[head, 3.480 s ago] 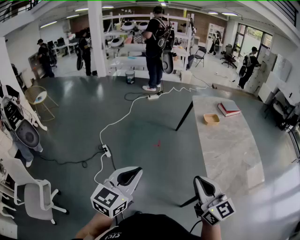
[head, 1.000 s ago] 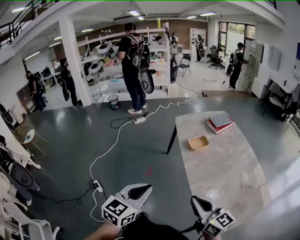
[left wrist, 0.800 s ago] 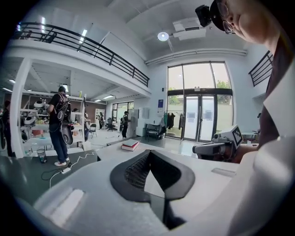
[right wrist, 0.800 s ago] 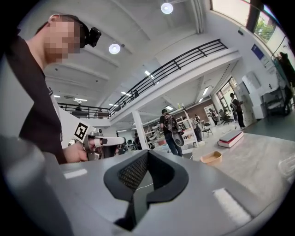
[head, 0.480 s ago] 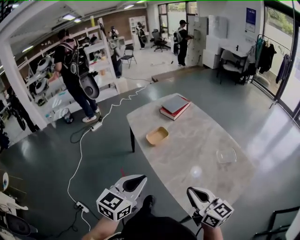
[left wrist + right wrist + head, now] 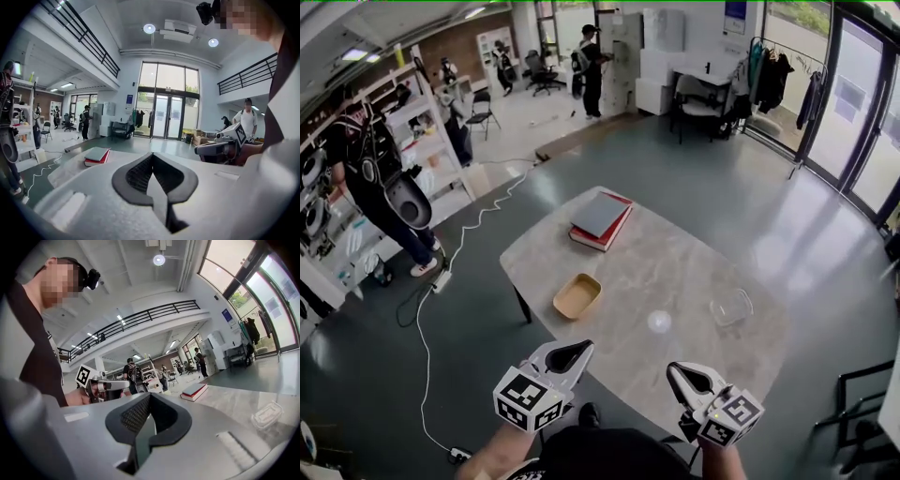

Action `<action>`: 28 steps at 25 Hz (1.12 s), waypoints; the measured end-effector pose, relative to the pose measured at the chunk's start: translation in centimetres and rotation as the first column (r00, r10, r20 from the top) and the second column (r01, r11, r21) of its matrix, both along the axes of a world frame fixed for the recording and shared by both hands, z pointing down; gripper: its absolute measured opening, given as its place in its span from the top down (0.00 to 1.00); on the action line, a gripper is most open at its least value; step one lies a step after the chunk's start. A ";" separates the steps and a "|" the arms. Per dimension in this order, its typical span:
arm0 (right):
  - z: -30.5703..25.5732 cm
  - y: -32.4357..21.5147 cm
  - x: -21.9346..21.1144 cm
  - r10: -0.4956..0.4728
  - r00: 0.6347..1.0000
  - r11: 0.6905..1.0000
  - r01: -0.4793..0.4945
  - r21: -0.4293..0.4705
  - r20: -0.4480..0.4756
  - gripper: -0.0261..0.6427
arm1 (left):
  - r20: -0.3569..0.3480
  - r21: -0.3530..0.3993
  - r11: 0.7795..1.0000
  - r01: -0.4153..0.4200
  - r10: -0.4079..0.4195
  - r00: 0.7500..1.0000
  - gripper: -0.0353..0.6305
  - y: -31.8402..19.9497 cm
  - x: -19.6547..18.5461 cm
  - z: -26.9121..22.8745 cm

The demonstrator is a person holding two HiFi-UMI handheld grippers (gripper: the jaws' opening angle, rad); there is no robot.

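Hovering at the table's point(image 6: 675, 262) near edge, both clenched shut and empty: left gripper point(image 6: 572, 353) has the tan tray point(image 6: 577, 295) at 12 o'clock, right gripper point(image 6: 684, 375) has the clear tub point(image 6: 730, 307) at 1 o'clock, neither touching.

Shallow tan rectangular tray point(image 6: 577, 295), empty, flat on pale marble table point(image 6: 675, 253), frame centre, clear plastic container point(image 6: 730, 307), upright, centre right.

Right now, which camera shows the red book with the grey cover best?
The head view: the red book with the grey cover lies whole on the marble table. Both gripper views show it small, edge-on.
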State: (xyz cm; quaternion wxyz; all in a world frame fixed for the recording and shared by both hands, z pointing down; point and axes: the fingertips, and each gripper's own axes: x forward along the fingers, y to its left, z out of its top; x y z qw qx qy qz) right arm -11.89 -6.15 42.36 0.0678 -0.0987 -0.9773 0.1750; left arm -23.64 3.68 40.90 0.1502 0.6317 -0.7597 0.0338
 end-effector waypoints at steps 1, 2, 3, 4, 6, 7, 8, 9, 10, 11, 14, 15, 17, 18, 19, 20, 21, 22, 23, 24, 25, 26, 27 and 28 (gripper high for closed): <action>0.0 -0.2 -0.8 0.017 1.000 1.000 -0.017 0.002 -0.005 0.96 | -0.001 0.000 1.000 -0.020 0.020 1.000 0.94 -0.4 -0.8 0.1; 0.0 -0.3 -1.5 0.035 0.999 0.999 -0.035 0.003 -0.010 0.96 | -0.003 0.001 0.999 -0.041 0.041 0.999 0.94 -0.8 -1.5 0.2; 0.0 -0.5 -2.3 0.052 0.999 0.999 -0.052 0.004 -0.015 0.96 | -0.006 0.002 0.998 -0.061 0.061 0.998 0.94 -1.2 -2.1 0.3; 0.0 -0.7 -3.0 0.070 0.997 0.998 -0.070 0.007 -0.021 0.96 | -0.010 0.005 0.997 -0.082 0.082 0.997 0.94 -1.6 -2.7 0.4; -0.1 -1.1 -4.4 0.109 0.994 0.994 -0.109 0.015 -0.028 0.96 | -0.014 0.012 0.992 -0.123 0.123 0.992 0.94 -2.2 -4.0 0.5; -0.2 -1.4 -5.0 0.130 0.991 0.991 -0.130 0.020 -0.028 0.96 | -0.015 0.014 0.990 -0.143 0.144 0.990 0.94 -2.4 -4.6 0.6; -0.3 -1.6 -5.4 0.153 0.988 0.988 -0.152 0.024 -0.027 0.96 | -0.017 0.015 0.986 -0.164 0.164 0.986 0.94 -2.6 -5.1 0.7; -0.5 -1.8 -5.7 0.176 0.984 0.984 -0.176 0.027 -0.024 0.96 | -0.019 0.015 0.983 -0.183 0.184 0.983 0.94 -2.9 -5.5 0.9; -0.6 -2.0 -5.9 0.199 0.980 0.980 -0.198 0.030 -0.020 0.96 | -0.021 0.014 0.979 -0.201 0.202 0.979 0.94 -3.1 -5.9 1.1; -0.6 -2.2 -6.0 0.221 0.975 0.975 -0.220 0.034 -0.017 0.96 | -0.023 0.012 0.976 -0.217 0.217 0.976 0.94 -3.4 -6.3 1.4; -0.4 -3.1 -5.2 0.283 0.959 0.959 -0.282 0.042 -0.026 0.96 | -0.042 0.015 0.965 -0.261 0.262 0.964 0.94 -4.8 -6.5 1.9; -0.2 -3.5 -4.4 0.304 0.952 0.952 -0.303 0.042 -0.033 0.96 | -0.048 0.019 0.960 -0.280 0.281 0.959 0.94 -5.4 -6.1 2.0; 0.3 -4.5 -2.8 0.348 0.936 0.937 -0.346 0.039 -0.045 0.96 | -0.053 0.022 0.947 -0.320 0.321 0.946 0.94 -7.0 -4.9 2.3; 0.5 -5.0 -1.9 0.368 0.929 0.930 -0.367 0.036 -0.047 0.96 | -0.053 0.019 0.941 -0.337 0.337 0.940 0.94 -7.9 -4.4 2.5; 0.6 -5.5 -1.1 0.386 0.921 0.922 -0.385 0.033 -0.047 0.96 | -0.056 0.015 0.937 -0.349 0.350 0.935 0.94 -8.8 -4.0 2.8; 0.7 -6.1 -0.3 0.401 0.915 0.916 -0.400 0.032 -0.048 0.96 | -0.061 0.014 0.934 -0.358 0.358 0.932 0.94 -9.9 -3.6 3.0; 0.7 -6.7 0.6 0.414 0.909 0.910 -0.413 0.033 -0.049 0.96 | -0.068 0.016 0.930 -0.366 0.366 0.928 0.94 -11.0 -3.0 3.1; 0.7 -7.4 1.5 0.426 0.903 0.905 -0.425 0.033 -0.050 0.96 | -0.073 0.020 0.926 -0.376 0.376 0.924 0.94 -12.0 -2.4 3.0; 0.7 -8.0 2.4 0.438 0.897 0.899 -0.437 0.029 -0.052 0.96 | -0.075 0.022 0.921 -0.388 0.389 0.918 0.94 -13.0 -1.7 2.9; 0.9 -8.6 3.4 0.450 0.891 0.893 -0.450 0.023 -0.055 0.96 | -0.071 0.019 0.915 -0.402 0.403 0.913 0.94 -13.8 -0.9 2.7; 1.2 -9.2 4.3 0.461 0.885 0.887 -0.461 0.018 -0.061 0.96 | -0.062 0.012 0.909 -0.416 0.416 0.907 0.94 -14.5 -0.1 2.7; 1.6 -9.9 5.1 0.472 0.879 0.881 -0.473 0.016 -0.068 0.96 | -0.050 0.004 0.903 -0.430 0.429 0.902 0.94 -15.3 0.5 2.7; 2.0 -10.6 5.8 0.485 0.871 0.874 -0.485 0.015 -0.076 0.96 | -0.039 -0.004 0.896 -0.444 0.443 0.896 0.94 -16.1 1.1 2.7; 2.3 -11.2 6.4 0.498 0.863 0.866 -0.499 0.011 -0.086 0.96 | -0.033 -0.014 0.888 -0.459 0.459 0.888 0.94 -17.0 1.6 2.8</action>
